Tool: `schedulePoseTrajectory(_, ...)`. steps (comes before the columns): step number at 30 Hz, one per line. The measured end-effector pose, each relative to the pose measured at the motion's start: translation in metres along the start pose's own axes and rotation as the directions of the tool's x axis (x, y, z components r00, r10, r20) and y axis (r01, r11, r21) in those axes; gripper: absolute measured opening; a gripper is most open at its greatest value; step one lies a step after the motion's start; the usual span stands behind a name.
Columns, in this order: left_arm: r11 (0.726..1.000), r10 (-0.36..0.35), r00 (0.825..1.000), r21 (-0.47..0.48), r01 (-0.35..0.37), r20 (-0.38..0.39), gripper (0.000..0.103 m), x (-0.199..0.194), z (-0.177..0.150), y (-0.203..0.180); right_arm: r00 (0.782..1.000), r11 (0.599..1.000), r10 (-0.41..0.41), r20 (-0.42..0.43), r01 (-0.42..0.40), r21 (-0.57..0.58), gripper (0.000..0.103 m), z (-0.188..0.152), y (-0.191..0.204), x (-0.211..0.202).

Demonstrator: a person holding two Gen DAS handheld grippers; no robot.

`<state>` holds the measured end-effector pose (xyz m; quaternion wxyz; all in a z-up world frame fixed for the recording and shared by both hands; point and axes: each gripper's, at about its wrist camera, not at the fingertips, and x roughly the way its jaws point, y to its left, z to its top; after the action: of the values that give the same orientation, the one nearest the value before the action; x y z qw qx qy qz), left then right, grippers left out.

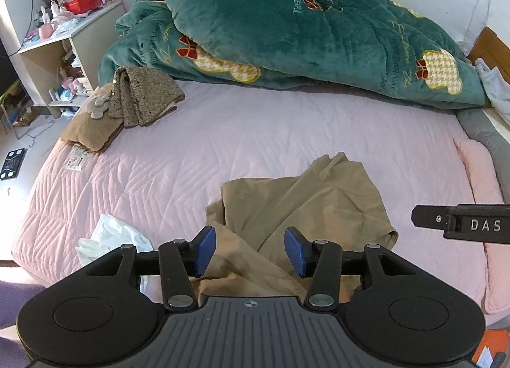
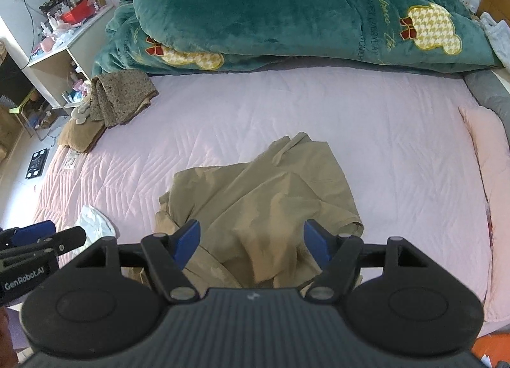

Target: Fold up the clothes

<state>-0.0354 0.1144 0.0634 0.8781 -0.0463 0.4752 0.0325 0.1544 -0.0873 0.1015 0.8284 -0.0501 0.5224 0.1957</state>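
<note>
Two grippers hang over the near edge of the bed (image 1: 255, 132), and neither holds anything. Seen from its own camera, the left gripper (image 1: 250, 251) has its blue pads (image 1: 205, 250) spread wide, with tan cloth showing in the gap between them. The right gripper (image 2: 251, 245) is likewise spread, its pads apart above the same cloth.

The task's piece, a crumpled tan garment (image 2: 264, 202), lies in a loose heap on the pink quilted cover, toward 6 o'clock in both views, with one flap thrown up toward 12 o'clock and folds crossing over each other. Nothing about it looks folded yet, so I judge the work to be at its start: the heap first needs spreading flat. Having both tools open and side by side over the near hem probably suits taking two corners at once.

At 8 o'clock of the garment a small white cloth (image 1: 111, 234) sits near it but apart. Farther off, at 10 o'clock, a speckled brown knit (image 1: 143, 94) is draped over a tan cushion (image 1: 89, 132), and a bunched green blanket (image 1: 287, 24) fills the far side at 12 o'clock. A pink pillow (image 2: 487, 157) lies along the 3 o'clock edge
</note>
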Motion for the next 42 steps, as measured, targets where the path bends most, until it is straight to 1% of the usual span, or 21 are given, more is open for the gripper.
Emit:
schedulePoseTrajectory(7, 1.0, -0.008, 1.0, 0.011, 0.008, 0.004, 0.05, -0.001, 0.0, -0.003, 1.0, 1.0, 0.006, 0.0, -0.006, 0.0, 0.072, -0.002, -0.001, -0.001)
schedulePoseTrajectory(42, 1.0, 0.003, 1.0, -0.013, -0.003, 0.005, 0.05, 0.004, 0.005, 0.01, 1.0, 1.0, 0.014, -0.003, -0.014, -0.012, 0.073, 0.001, 0.009, 0.004)
